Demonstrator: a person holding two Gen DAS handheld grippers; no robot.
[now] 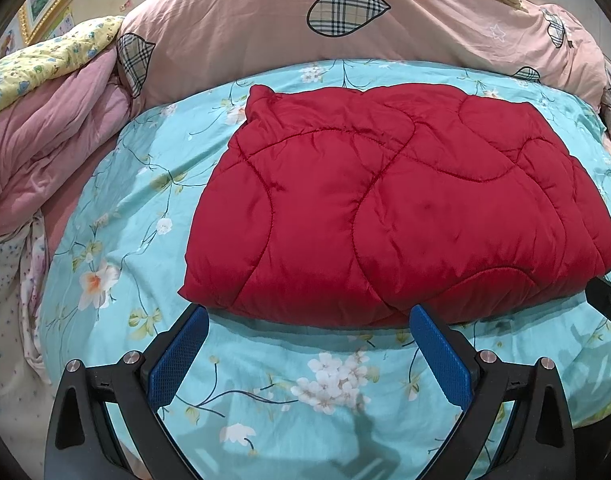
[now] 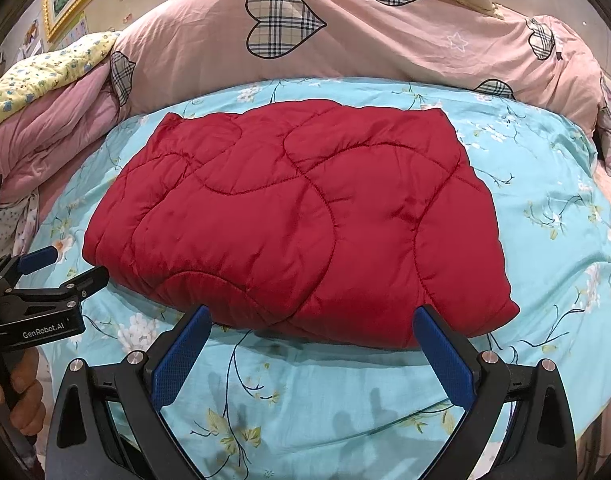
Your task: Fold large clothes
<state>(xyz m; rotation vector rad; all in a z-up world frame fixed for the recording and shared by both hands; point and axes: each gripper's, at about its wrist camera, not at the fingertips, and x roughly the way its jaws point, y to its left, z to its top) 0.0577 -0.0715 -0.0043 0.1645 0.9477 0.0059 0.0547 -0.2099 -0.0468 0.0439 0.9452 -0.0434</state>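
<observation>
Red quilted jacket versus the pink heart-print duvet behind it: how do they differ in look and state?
The red quilted jacket is plain, with curved stitched seams; the pink heart-print duvet carries plaid hearts. The jacket is folded into a compact, flat rectangle, while the duvet is heaped in a loose mound. The jacket looks shiny, the duvet matte. Both rest on the turquoise floral sheet, untouched by either gripper.

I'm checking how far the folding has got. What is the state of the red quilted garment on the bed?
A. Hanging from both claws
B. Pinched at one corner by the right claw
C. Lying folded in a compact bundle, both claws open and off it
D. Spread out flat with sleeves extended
C: the red garment lies as a folded bundle on the floral sheet, with the left claw and right claw open just short of it.
</observation>
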